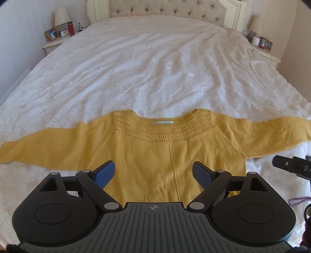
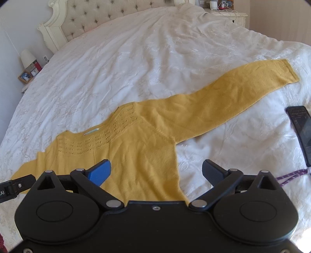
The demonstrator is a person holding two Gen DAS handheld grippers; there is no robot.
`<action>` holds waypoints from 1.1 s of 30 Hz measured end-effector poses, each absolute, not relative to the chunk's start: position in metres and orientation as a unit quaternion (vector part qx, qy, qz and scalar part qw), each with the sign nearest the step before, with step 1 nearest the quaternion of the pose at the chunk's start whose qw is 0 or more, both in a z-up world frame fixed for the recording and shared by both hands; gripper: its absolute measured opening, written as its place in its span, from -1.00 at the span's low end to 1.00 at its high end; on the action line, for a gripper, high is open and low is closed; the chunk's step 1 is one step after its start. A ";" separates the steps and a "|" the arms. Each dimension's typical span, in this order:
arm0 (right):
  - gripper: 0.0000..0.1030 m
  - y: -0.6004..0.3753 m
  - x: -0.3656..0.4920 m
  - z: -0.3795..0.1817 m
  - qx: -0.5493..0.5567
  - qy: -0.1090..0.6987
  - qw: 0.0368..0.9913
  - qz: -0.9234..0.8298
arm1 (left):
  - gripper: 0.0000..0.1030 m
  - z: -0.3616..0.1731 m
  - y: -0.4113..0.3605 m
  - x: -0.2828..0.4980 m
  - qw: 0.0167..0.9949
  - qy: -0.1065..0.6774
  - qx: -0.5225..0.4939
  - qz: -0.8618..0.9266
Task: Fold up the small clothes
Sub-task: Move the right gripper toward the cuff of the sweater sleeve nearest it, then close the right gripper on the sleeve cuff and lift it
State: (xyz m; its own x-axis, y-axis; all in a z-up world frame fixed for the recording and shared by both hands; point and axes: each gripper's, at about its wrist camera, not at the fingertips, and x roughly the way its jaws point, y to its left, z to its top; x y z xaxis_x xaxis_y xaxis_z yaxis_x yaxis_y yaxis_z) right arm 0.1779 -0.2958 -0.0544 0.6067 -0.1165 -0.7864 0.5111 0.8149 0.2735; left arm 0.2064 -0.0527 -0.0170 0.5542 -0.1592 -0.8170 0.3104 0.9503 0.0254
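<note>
Sweater (image 1: pixel 155 155) lies flat on bed (image 1: pixel 155 68), neck away from the person, label up at collar, hem nearest and partly hidden under the grippers. Both sleeves spread out sideways, so long axis runs L–R across the bed, cuff to cuff.

L gripper (image 1: pixel 153 173): jaws wide apart, nothing between the pads, hanging over lower body of sweater, roughly on the centre seam. Not touching the knit as far as I can tell.

R gripper (image 2: pixel 156 171): jaws also spread, empty. Blue finger over the body, dark finger over bare sheet, so it straddles the sweater's R side edge just below the armpit. R sleeve (image 2: pixel 233 97) runs up and away to the right from there; cuff well apart from the fingers.

Judgement: nothing folded yet. First fold prob. a sleeve brought in over the body. R hand is nearer the R sleeve; L sleeve (image 1: pixel 38 144) lies well off to the left of the L gripper, so a reach sideways either way. Knit looks soft and limp; likely to sag and drag if pinched at one point only.

Surface: white quilted cover w/ pale floral pattern, wrinkled, soft, so the garment may creep when pulled.

Room: tufted headboard (image 1: pixel 167 8), nightstand w/ lamp each side. Phone (image 2: pixel 301 128) and purple cord (image 2: pixel 291 176) on bed near R hand, clear of the sleeve.
</note>
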 end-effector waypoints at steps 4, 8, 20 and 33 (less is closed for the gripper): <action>0.95 -0.344 0.186 -0.058 0.223 0.409 0.867 -0.179 | 0.69 -0.013 -0.073 0.199 0.888 0.438 0.085 -0.106; 0.95 -0.395 0.190 -0.061 0.207 0.406 0.873 -0.173 | 0.69 -0.014 -0.088 0.192 0.886 0.448 0.042 -0.111; 0.74 -0.578 0.187 -0.067 0.212 0.422 0.862 -0.185 | 0.69 -0.024 -0.141 0.179 0.869 0.489 0.028 -0.077; 0.44 -0.687 0.179 -0.115 0.249 0.448 0.835 -0.200 | 0.69 -0.027 -0.155 0.170 0.862 0.501 0.034 -0.066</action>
